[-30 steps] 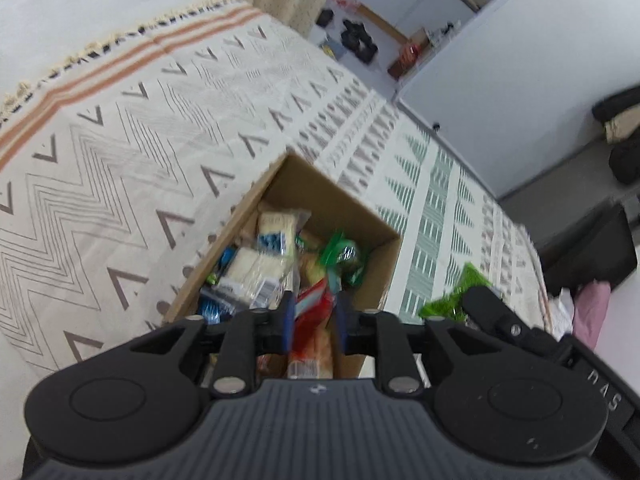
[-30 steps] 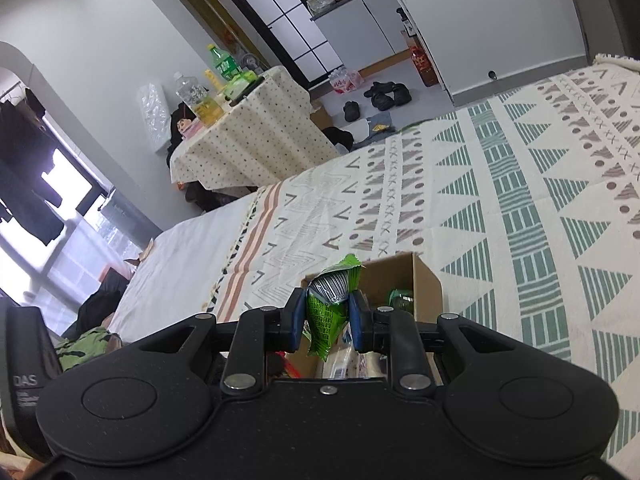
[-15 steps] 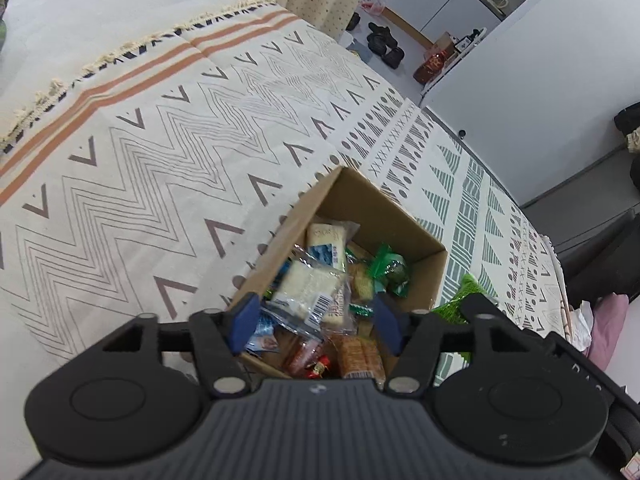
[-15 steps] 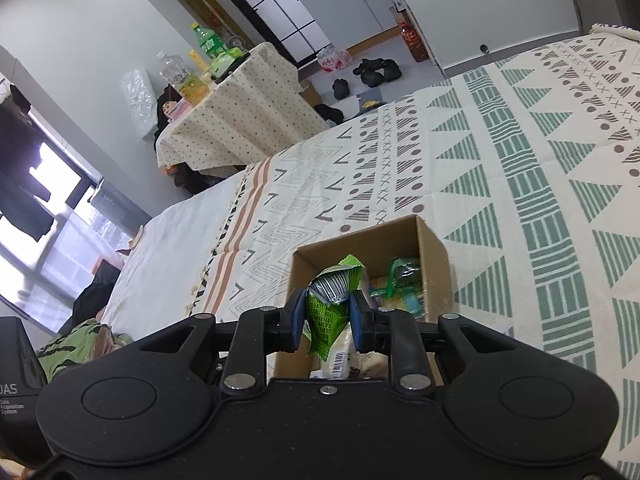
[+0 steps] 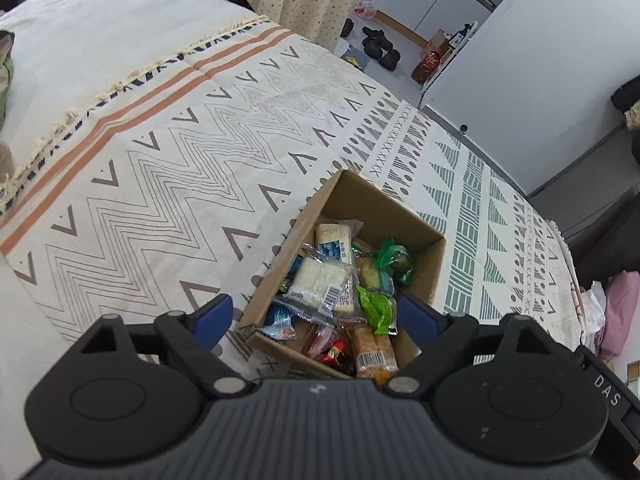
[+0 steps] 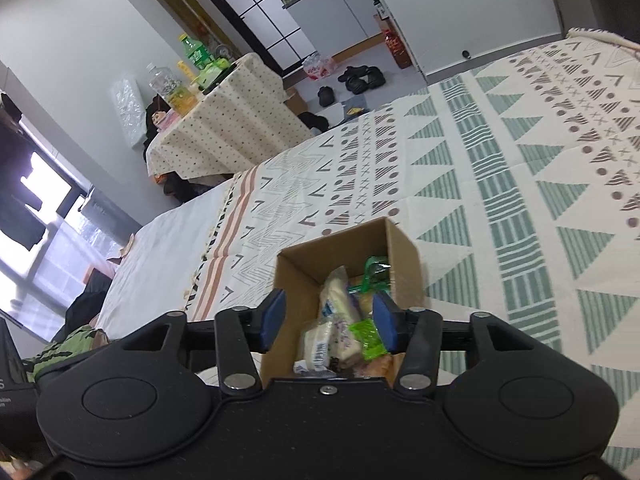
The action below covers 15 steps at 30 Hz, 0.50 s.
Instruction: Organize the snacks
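- My left gripper (image 5: 314, 316) hangs over the cardboard box (image 5: 408, 218) with its jaws just spread wide and nothing between them.
- My right gripper (image 6: 328, 322) has just been opening too and stands about half apart; the green packet (image 6: 368, 338) lies free in the box, just below the right pad.
- The snacks (image 5: 324, 280) look light, soft and crinkly, slippery in their film; I judge a crimped end seam the best hold.
- The box sits on the patterned blanket (image 5: 160, 168), packets piled and overlapping, its walls crowding any reach.
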Each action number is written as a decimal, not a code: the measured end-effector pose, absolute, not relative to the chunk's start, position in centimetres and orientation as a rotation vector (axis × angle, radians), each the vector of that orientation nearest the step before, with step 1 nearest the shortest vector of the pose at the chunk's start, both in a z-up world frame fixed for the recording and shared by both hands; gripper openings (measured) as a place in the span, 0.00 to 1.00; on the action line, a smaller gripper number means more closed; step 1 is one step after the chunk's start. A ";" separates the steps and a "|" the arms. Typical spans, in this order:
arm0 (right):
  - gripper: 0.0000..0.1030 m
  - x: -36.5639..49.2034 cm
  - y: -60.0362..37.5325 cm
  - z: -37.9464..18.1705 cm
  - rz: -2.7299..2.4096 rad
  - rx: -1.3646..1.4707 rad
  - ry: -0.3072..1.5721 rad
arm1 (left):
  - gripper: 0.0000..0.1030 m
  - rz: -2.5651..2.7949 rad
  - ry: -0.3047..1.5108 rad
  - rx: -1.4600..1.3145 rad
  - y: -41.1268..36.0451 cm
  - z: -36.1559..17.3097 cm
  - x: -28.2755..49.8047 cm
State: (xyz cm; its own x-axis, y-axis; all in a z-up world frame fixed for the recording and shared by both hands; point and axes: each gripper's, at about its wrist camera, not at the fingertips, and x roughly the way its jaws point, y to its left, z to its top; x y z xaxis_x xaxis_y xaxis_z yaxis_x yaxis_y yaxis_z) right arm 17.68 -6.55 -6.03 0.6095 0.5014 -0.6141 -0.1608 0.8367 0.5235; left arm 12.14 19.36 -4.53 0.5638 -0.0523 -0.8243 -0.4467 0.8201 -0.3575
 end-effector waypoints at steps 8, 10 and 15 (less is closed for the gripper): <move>0.57 15.7 -8.8 -4.5 0.404 0.418 0.826 | 0.94 0.234 0.931 -0.513 17.5 -2.1 10.3; 0.63 15.1 -9.4 -4.0 0.407 0.403 0.814 | 0.94 0.221 0.924 -0.486 16.9 -1.4 9.8; 0.76 13.3 -11.3 -2.7 0.411 0.379 0.775 | 1.00 0.186 0.901 -0.425 15.0 0.2 8.4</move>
